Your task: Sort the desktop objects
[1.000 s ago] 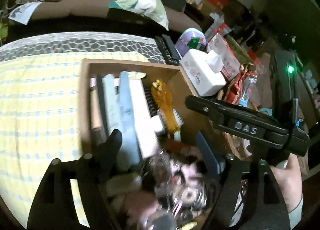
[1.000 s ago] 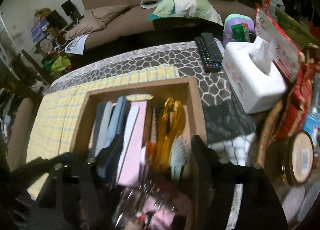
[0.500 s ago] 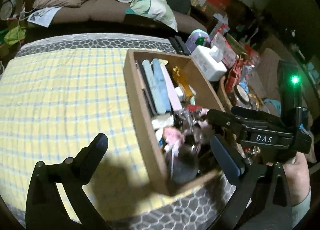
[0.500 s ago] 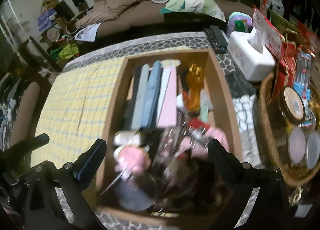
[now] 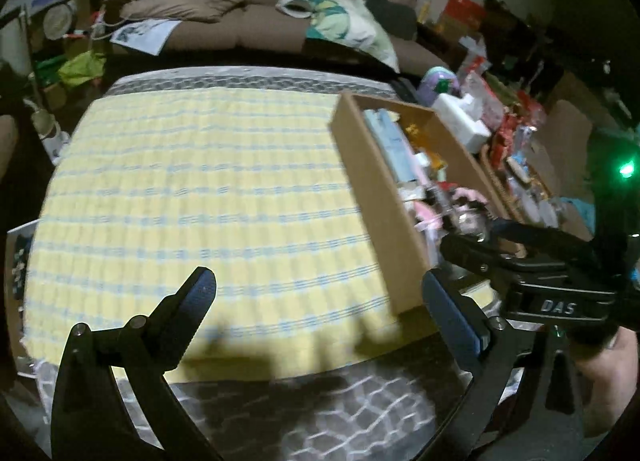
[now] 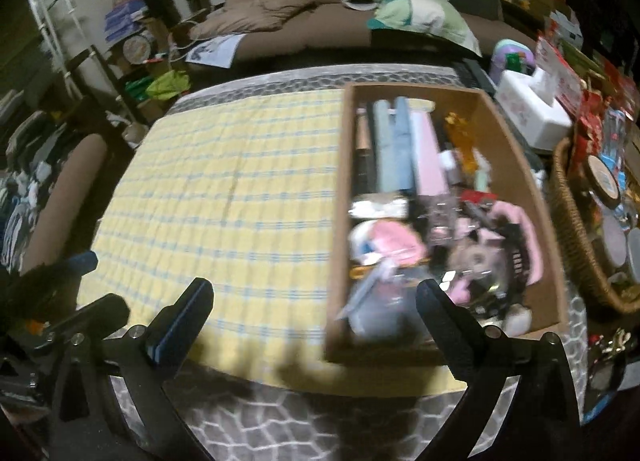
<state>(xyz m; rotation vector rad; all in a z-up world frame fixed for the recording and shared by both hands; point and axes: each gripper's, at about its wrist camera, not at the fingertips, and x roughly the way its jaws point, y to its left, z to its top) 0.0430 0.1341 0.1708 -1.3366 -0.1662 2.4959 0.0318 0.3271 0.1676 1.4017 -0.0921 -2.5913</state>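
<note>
I see both grippers over the near edge of the table [image 5: 280,413], which is covered by a yellow checked cloth [image 5: 192,197]. The left gripper [image 5: 316,289] has its fingers [image 5: 196,297] spread wide and nothing is between them; they have just been opening. The right gripper [image 6: 314,295] is the same: fingers [image 6: 436,305] wide apart, just opened, holding nothing. The wooden box [image 6: 340,197] stands on the right part of the cloth, and it is full of mixed small things: long flat cases [image 6: 394,149] in the far half, an amber object [image 6: 464,141] beside them, pink and dark items [image 6: 400,245] in the near half, blurred. To the right of the box I see a white tissue box [image 6: 532,113] and a wicker basket [image 6: 572,229].
</note>
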